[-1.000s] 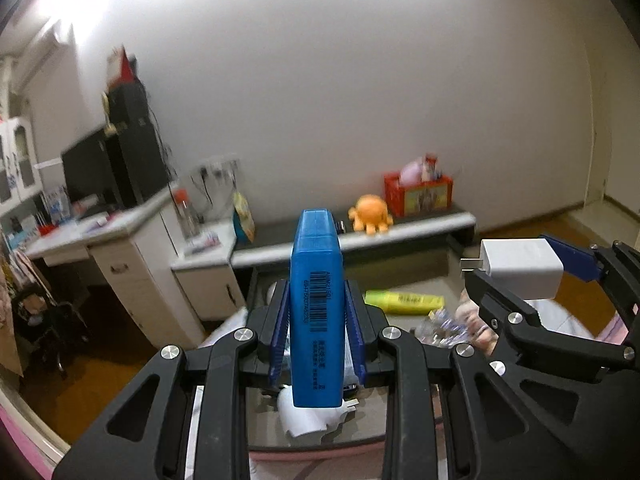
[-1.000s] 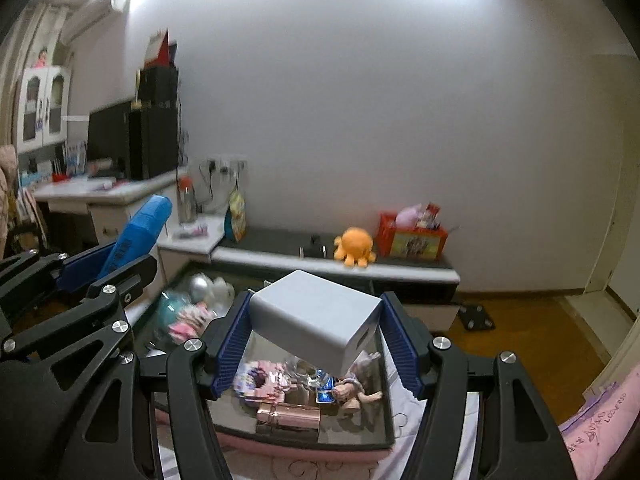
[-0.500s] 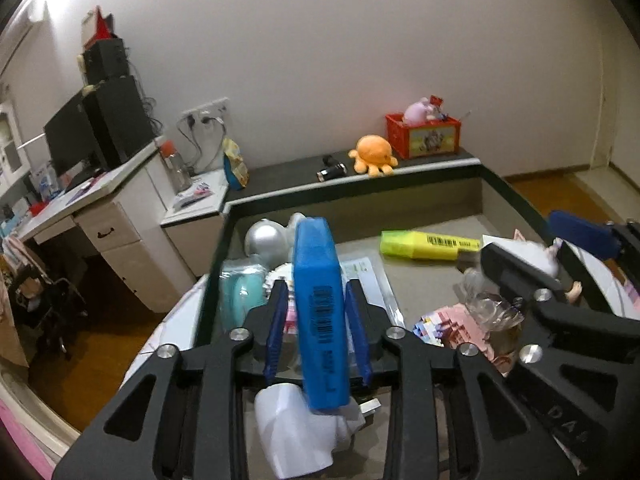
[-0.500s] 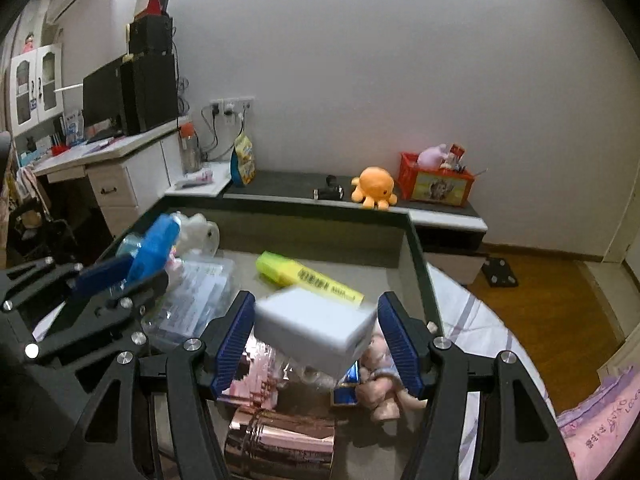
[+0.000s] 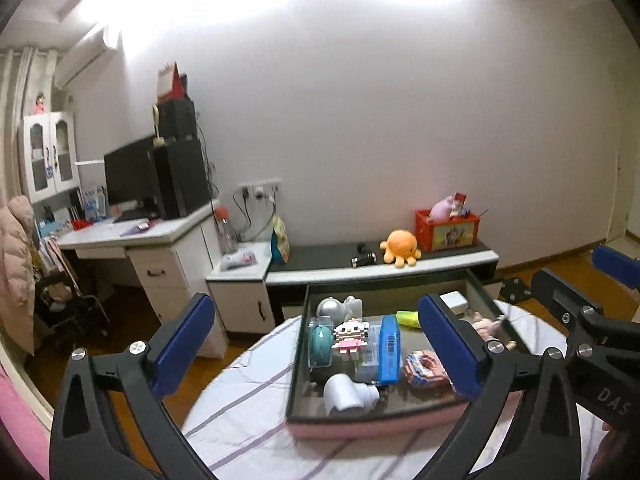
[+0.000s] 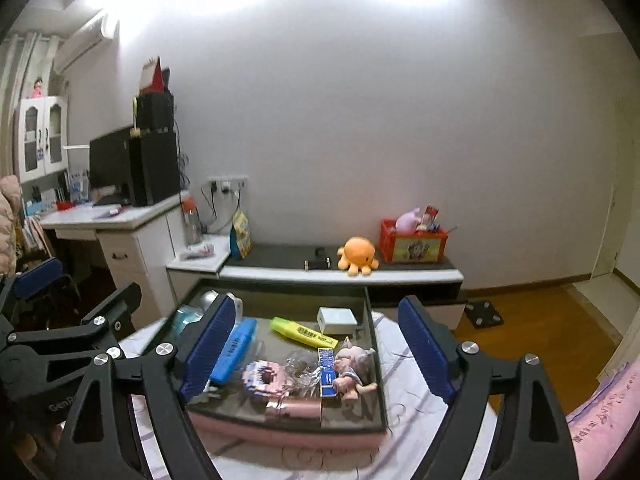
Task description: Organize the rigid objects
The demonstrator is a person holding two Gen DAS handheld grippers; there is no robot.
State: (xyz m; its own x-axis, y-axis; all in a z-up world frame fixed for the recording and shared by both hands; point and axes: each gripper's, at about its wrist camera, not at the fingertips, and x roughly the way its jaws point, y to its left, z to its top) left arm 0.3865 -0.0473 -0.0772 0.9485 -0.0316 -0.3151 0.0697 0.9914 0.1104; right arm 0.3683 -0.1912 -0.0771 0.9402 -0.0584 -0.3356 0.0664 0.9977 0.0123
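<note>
A pink-sided box (image 5: pixel 372 427) (image 6: pixel 280 434) on the round table holds many small objects. The blue case (image 5: pixel 389 356) (image 6: pixel 234 350) lies inside it, left of the middle. The white charger block (image 6: pixel 337 320) (image 5: pixel 454 300) sits at the box's back right. A yellow highlighter (image 6: pixel 302 332) lies next to it. My left gripper (image 5: pixel 316 344) is open and empty, above the box's near left. My right gripper (image 6: pixel 316 346) is open and empty, above the box's near edge.
The box also holds a pink block figure (image 5: pixel 349 340), a teal item (image 5: pixel 321 346), a white bottle (image 5: pixel 348 394), a small doll (image 6: pixel 352 372) and a rose tube (image 6: pixel 294 408). A low shelf (image 6: pixel 340 274) with an orange plush (image 6: pixel 357 256) and a red crate (image 6: pixel 414 240) stands behind.
Both grippers have opened and drawn back and up. The blue case and the white charger, held before, now lie in the box.
</note>
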